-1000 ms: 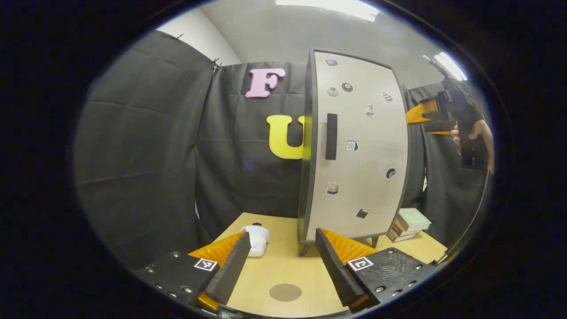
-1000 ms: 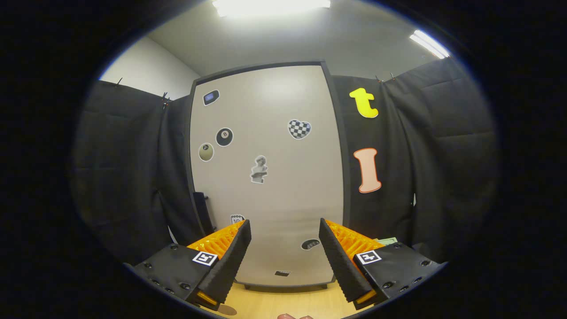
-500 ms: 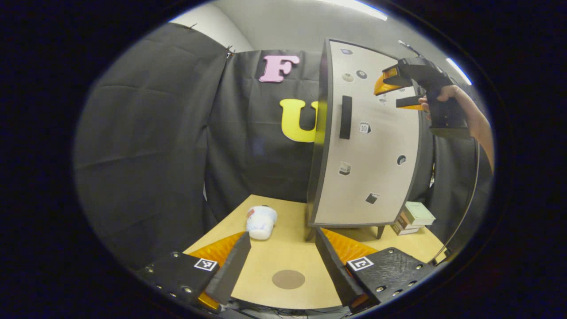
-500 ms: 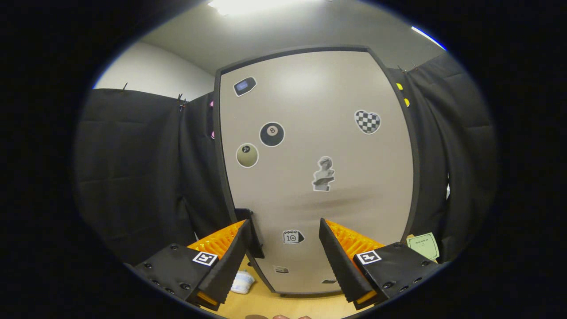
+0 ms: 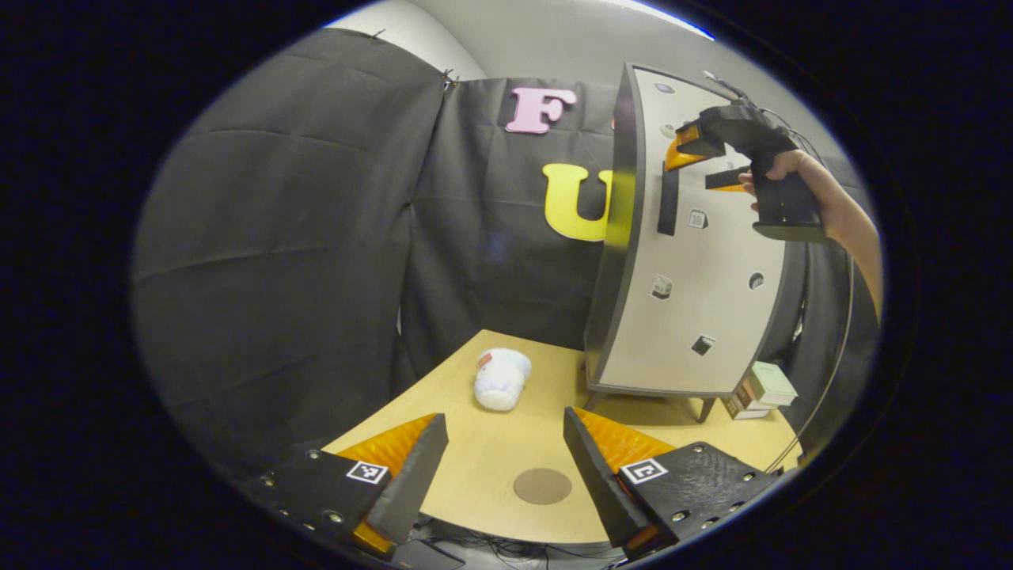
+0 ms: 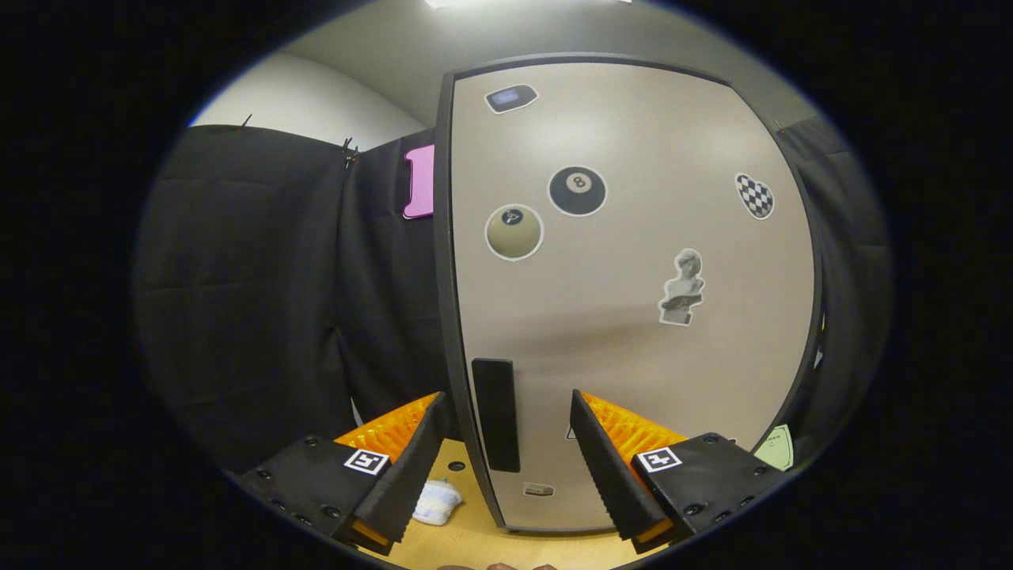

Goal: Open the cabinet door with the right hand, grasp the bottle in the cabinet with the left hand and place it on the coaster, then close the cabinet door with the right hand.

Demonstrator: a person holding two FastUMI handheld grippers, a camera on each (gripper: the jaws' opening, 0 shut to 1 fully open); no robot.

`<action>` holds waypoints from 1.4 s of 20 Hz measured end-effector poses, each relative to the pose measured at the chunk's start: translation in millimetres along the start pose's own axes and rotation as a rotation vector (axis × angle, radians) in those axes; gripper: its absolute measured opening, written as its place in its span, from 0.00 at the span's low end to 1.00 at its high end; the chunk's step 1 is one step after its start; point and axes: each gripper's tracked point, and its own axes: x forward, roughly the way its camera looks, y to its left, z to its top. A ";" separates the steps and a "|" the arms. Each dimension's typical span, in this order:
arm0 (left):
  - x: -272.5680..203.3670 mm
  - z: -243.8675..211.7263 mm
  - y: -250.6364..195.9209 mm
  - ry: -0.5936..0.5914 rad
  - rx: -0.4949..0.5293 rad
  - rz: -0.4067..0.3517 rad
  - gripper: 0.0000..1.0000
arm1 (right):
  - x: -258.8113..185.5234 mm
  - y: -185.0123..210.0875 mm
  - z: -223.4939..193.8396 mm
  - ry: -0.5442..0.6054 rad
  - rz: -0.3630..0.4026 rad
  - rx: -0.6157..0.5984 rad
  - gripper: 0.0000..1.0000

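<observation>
The cabinet (image 5: 688, 261) is seen in the right half of the left gripper view, standing on the table (image 5: 491, 467), and its door (image 6: 633, 301) takes up the centre and right of the right gripper view, closed. The door is judged stiff and fairly light, swinging on hinges at its far edge; it would best be taken by the dark vertical handle (image 6: 496, 413) near its left edge. The bottle cannot be seen, presumably hidden behind the door. The coaster (image 5: 542, 486) lies at lower centre of the left gripper view. The right gripper (image 6: 506, 451) is spread wide, its fingers flanking the handle without touching it. The left gripper (image 5: 502, 467) is likewise parted, holding nothing, above the table.
</observation>
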 end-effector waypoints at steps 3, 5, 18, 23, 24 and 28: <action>3.0 -1.6 9.4 0.000 -0.005 0.018 0.91 | 15.5 2.0 -9.6 0.012 -0.030 0.007 0.98; 7.1 -3.2 13.2 0.007 -0.016 0.024 0.91 | 24.7 1.5 -16.9 0.024 -0.064 0.016 0.84; 1.3 -4.4 29.1 0.008 0.001 0.045 0.91 | 54.8 -3.3 -39.7 0.085 -0.165 -0.001 0.38; -5.6 4.8 28.0 -0.014 0.045 0.043 0.91 | 53.3 -2.8 -40.2 0.097 -0.171 -0.015 0.32; -6.8 6.1 27.3 -0.016 0.049 0.041 0.90 | 52.6 -2.1 -39.5 0.092 -0.166 -0.027 0.27; -12.7 5.1 19.9 -0.014 0.050 0.026 0.90 | 52.4 -1.4 -41.4 0.086 -0.115 -0.027 0.19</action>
